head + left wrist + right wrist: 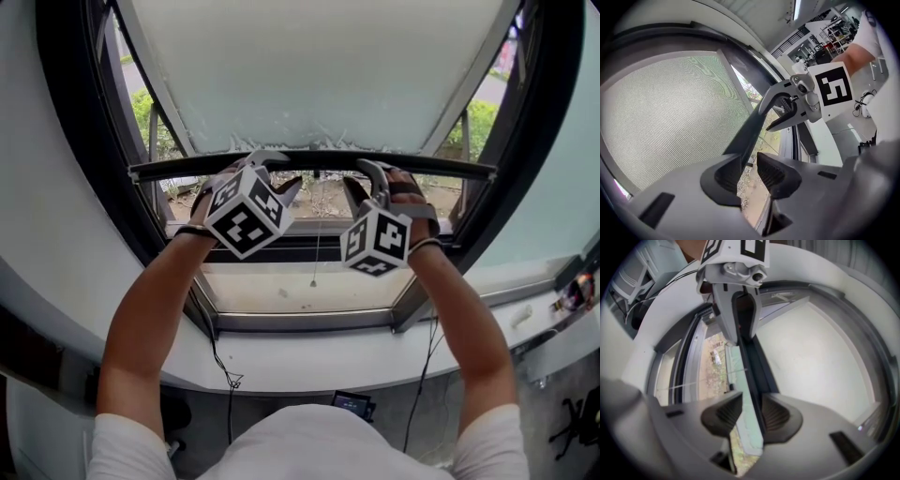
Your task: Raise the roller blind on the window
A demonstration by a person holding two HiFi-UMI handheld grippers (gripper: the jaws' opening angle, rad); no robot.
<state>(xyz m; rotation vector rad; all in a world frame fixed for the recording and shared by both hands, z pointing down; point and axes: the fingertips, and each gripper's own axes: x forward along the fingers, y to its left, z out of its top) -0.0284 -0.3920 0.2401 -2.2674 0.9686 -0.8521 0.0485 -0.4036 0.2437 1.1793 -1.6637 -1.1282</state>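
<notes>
Head view shows the roller blind covering the upper window, its dark bottom bar running level across the pane. The left tool and right tool both straddle that bar near its middle. Their jaws stand apart, with the bar between them and a gap beside it. A thin cord hangs between the 2 tools.

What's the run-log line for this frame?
task: raise roller blind | left gripper: jaws apart, straddling bottom bar | right gripper: jaws apart, straddling bottom bar | state: partly down
</notes>
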